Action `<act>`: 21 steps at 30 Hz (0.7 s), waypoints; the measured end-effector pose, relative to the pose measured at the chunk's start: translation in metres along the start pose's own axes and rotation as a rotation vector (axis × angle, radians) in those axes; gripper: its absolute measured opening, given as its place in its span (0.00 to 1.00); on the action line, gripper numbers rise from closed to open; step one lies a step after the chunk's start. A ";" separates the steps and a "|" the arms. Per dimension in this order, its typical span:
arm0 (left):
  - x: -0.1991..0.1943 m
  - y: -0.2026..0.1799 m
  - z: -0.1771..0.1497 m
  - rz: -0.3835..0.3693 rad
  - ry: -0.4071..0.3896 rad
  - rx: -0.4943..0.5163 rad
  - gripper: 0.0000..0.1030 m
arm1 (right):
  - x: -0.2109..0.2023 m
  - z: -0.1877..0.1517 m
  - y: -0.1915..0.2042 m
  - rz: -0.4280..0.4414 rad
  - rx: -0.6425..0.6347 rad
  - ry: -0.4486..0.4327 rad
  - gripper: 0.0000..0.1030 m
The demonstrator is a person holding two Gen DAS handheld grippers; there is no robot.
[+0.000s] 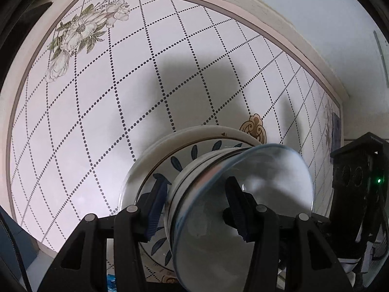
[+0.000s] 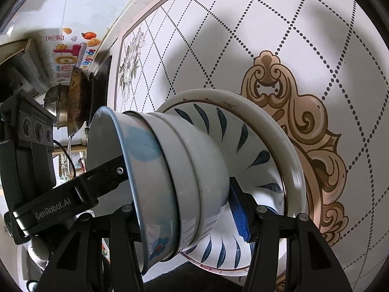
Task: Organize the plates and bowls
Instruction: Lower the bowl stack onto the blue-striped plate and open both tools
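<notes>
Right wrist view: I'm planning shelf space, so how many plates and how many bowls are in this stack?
Plates: 2, a plain white plate under a blue-leaf plate
Bowls: 3 that can be told apart, a blue-rimmed bowl nested in two white bowls; more may be hidden inside
Total: 5

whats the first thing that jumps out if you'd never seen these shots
A stack of nested bowls on a blue leaf-pattern plate fills the middle of both views, with the left gripper and right gripper straddling it. Behind lies a dotted-diamond tabletop with a tan scroll ornament.
</notes>
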State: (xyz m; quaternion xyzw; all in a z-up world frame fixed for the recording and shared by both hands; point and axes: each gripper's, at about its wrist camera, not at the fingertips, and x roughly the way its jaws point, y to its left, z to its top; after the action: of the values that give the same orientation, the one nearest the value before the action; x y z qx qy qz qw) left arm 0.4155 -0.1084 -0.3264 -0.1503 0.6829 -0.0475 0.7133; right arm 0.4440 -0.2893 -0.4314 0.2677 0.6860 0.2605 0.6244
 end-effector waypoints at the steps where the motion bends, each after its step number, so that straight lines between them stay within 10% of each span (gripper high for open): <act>1: -0.003 -0.001 -0.001 0.019 -0.009 0.011 0.46 | 0.000 -0.001 0.001 -0.002 0.000 -0.002 0.55; 13: -0.072 -0.005 -0.036 0.135 -0.199 0.136 0.47 | -0.052 -0.042 0.037 -0.158 -0.084 -0.170 0.57; 21: -0.127 0.005 -0.079 0.147 -0.327 0.232 0.47 | -0.102 -0.109 0.094 -0.292 -0.109 -0.402 0.77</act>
State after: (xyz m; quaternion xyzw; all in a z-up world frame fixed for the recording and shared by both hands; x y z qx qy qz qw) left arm 0.3284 -0.0811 -0.2080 -0.0227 0.5572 -0.0489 0.8287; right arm 0.3477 -0.2945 -0.2836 0.1781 0.5645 0.1460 0.7927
